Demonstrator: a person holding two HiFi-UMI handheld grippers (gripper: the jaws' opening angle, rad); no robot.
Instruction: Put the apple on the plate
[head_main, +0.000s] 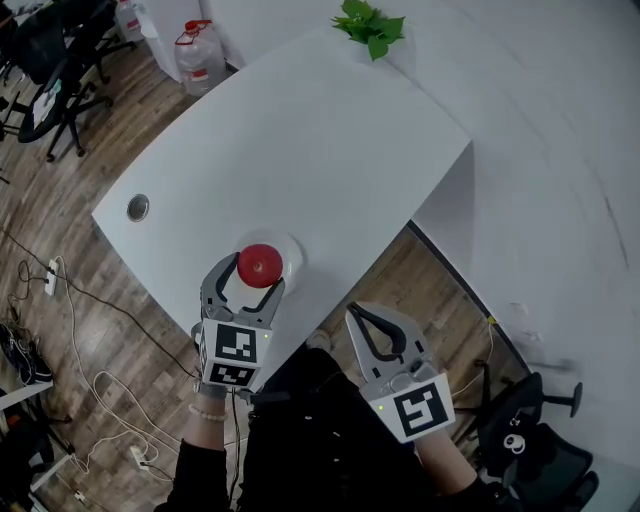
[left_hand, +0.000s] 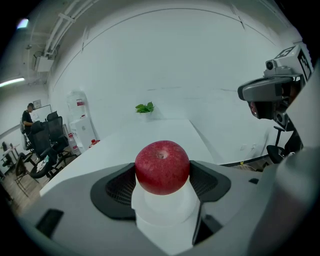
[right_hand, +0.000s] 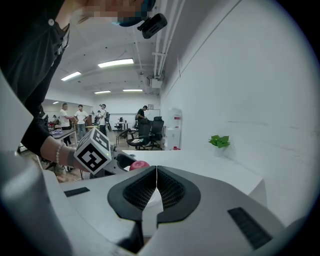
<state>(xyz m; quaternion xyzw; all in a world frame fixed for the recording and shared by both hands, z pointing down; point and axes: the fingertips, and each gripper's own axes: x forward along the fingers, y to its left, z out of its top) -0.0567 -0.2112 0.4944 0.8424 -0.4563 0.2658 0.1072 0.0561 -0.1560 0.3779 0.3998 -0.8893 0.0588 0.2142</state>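
A: Left claw (head_main: 250, 282), status?
B: Clenched on the glossy red round apple (head_main: 259, 265), pads touching it on both sides, stem dimple up.
A: Where's the apple w/ respect to the plate?
B: Directly over the white round plate (head_main: 294, 256), which sits near the front edge of the white curved tabletop (head_main: 300, 150). Prob. resting on it, but can't tell for sure from these angles.
A: Right claw (head_main: 353, 316)?
B: Pinched together, nothing btw the jaws. It's off the tabletop's edge, well apart from the plate.
A: Anything else up there?
B: Green leafy plant (head_main: 370, 27) at the far corner.
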